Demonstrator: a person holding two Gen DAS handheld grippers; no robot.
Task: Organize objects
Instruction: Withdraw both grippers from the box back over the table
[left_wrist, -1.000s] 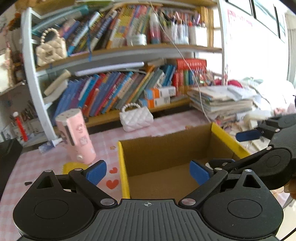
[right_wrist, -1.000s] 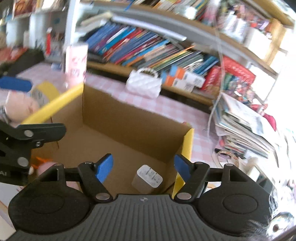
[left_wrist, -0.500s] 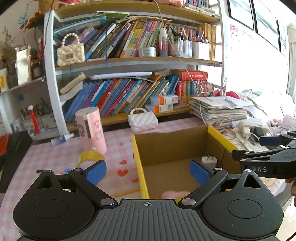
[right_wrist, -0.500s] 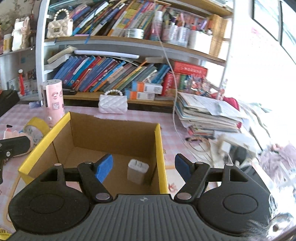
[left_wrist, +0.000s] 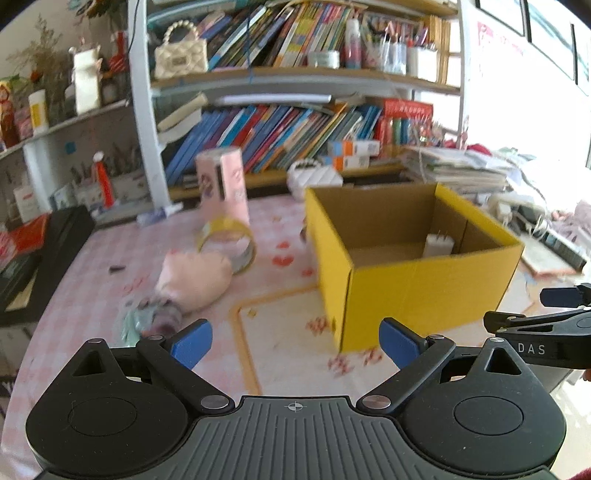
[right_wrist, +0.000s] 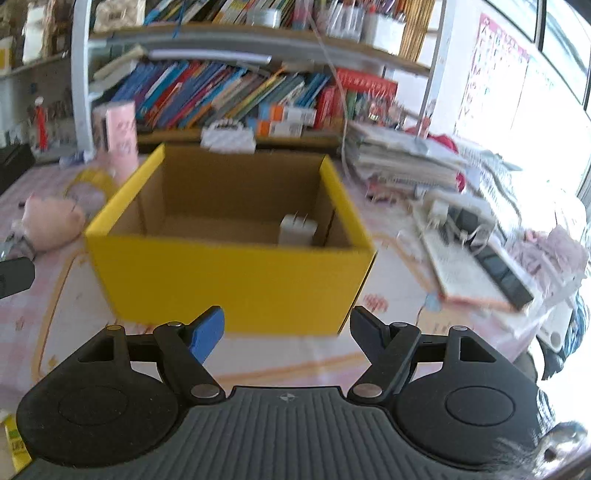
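- The left gripper (left_wrist: 294, 343) hangs with its blue-padded jaws spread and nothing between them, over a bare stretch of the pink checked tablecloth (left_wrist: 110, 254).
- The right gripper (right_wrist: 286, 328) is likewise released and empty, just short of the near wall of the yellow open-topped cardboard box (right_wrist: 229, 273).
- A small white plug-in charger (right_wrist: 297, 230) stands inside the box at its right rear corner; the rest of the floor is bare.
- Left of the box there is room, then a pink plush toy (left_wrist: 195, 277) lying against a yellow tape roll (left_wrist: 229, 240), with a pink cylinder tube (left_wrist: 223, 184) upright behind.
- Only the right view shows the box's right side crowded: a stack of papers (right_wrist: 402, 162) and a tangle of cables (right_wrist: 454, 221).
- Only the left view shows the black case (left_wrist: 48, 254) at the table's left edge.
- A bookshelf (left_wrist: 280, 133) closes the back.
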